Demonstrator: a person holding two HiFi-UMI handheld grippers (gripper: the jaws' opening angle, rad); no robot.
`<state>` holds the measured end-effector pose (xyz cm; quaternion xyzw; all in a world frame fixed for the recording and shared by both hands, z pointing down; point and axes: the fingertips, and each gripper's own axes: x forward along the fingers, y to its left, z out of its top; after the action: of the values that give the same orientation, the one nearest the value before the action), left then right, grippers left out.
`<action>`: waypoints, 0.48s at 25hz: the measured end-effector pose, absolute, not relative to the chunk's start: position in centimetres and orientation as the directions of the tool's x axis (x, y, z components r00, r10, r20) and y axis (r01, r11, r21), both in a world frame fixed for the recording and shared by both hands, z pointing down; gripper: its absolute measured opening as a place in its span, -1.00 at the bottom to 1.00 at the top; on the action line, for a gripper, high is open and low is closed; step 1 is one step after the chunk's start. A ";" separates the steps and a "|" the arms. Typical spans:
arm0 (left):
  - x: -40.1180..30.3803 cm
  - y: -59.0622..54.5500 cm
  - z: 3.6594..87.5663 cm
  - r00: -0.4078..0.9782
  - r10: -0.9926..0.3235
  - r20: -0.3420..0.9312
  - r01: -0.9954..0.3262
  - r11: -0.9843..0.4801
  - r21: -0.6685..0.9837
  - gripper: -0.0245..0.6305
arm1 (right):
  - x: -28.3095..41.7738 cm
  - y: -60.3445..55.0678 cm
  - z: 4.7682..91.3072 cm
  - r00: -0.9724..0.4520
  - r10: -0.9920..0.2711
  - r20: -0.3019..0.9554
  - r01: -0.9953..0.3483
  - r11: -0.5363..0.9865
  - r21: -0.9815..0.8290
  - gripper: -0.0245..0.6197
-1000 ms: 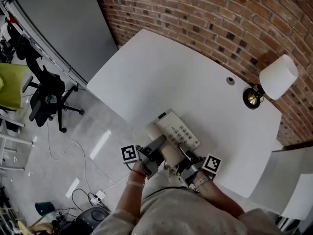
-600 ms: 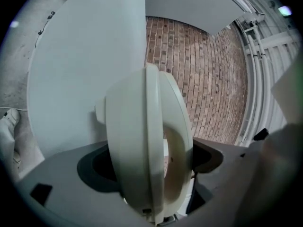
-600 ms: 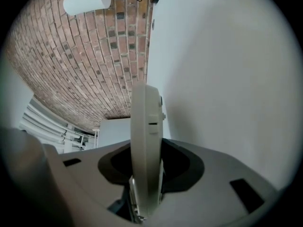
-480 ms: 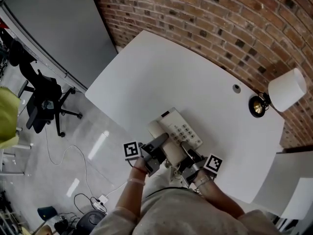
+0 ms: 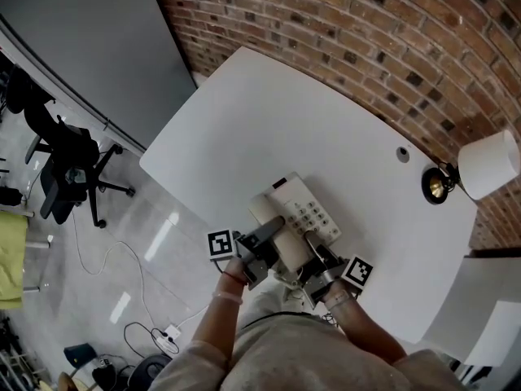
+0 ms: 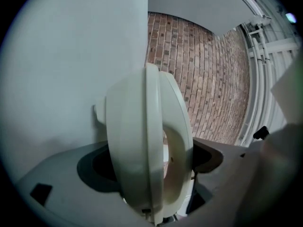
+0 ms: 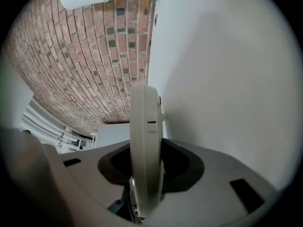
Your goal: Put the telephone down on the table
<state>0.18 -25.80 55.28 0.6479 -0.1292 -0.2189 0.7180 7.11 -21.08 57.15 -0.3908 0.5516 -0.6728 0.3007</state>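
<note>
left gripper [image 5: 270, 236] clamps telephone [image 5: 298, 210] left end | right gripper [image 5: 313, 246] clamps its right end | telephone at bench [image 5: 269, 112] near edge

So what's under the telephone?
The white table lies under the telephone, which the left hand-held gripper and right hand-held gripper clamp at its near end. The phone covers the spot below, so whether it touches the table can't be seen.
</note>
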 end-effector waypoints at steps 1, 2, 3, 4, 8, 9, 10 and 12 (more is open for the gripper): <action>0.2 -26.2 55.3 0.867 -0.487 -0.102 0.153 0.066 0.986 0.40 | 7.1 -21.4 57.1 -0.509 -0.838 0.196 -0.026 -0.213 -0.977 -0.47; 0.2 -26.6 55.3 0.864 -0.493 -0.107 0.160 0.066 0.985 0.40 | 7.2 -21.7 57.1 -0.504 -0.840 0.199 -0.027 -0.215 -0.976 -0.47; 0.2 -26.9 55.3 0.859 -0.499 -0.114 0.169 0.065 0.984 0.40 | 7.2 -22.0 57.1 -0.500 -0.842 0.202 -0.030 -0.216 -0.976 -0.47; 0.2 -27.1 55.3 0.855 -0.505 -0.121 0.177 0.065 0.982 0.40 | 7.2 -22.2 57.0 -0.497 -0.843 0.205 -0.036 -0.216 -0.976 -0.47; 0.3 -27.6 55.6 0.843 -0.523 -0.127 0.180 0.052 0.982 0.40 | 7.2 -22.8 57.1 -0.494 -0.841 0.220 -0.078 -0.210 -0.975 -0.46; 0.3 -27.7 55.6 0.840 -0.527 -0.130 0.183 0.049 0.982 0.40 | 7.2 -22.9 57.2 -0.491 -0.843 0.222 -0.078 -0.211 -0.974 -0.46; 0.3 -27.7 55.6 0.839 -0.528 -0.132 0.185 0.049 0.982 0.40 | 7.3 -23.1 57.2 -0.488 -0.844 0.222 -0.077 -0.212 -0.974 -0.47; 0.3 -27.6 55.6 0.845 -0.520 -0.126 0.179 0.053 0.982 0.40 | 7.3 -23.5 57.2 -0.483 -0.847 0.222 -0.077 -0.212 -0.974 -0.46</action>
<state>0.30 -27.56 55.64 0.6430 -0.1325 -0.2452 0.7133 7.34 -23.52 57.23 -0.4157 0.5554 -0.6582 0.2925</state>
